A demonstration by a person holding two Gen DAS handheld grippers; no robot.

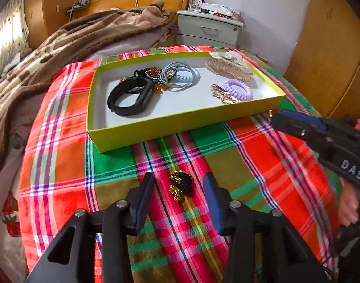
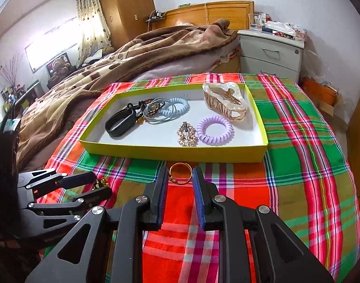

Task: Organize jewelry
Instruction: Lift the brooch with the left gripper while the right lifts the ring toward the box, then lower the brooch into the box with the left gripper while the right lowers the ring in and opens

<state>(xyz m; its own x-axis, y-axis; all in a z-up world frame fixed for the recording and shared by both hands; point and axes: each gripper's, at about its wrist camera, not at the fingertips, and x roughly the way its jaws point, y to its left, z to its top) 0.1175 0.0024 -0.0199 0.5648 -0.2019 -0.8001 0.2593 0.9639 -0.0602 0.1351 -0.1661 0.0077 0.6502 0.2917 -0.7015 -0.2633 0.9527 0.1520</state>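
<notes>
Two grippers hang over the plaid cloth (image 1: 69, 108) on the bed. The left gripper (image 1: 178, 186) stands open around a black-and-gold brooch (image 1: 182, 187) lying untouched on the cloth. The right gripper (image 2: 180, 176) brackets a gold ring (image 2: 180, 173); contact is unclear. Behind, the yellow tray (image 2: 170, 152) holds hair ties, clips and a black band (image 2: 120, 123), partly tangled.
</notes>
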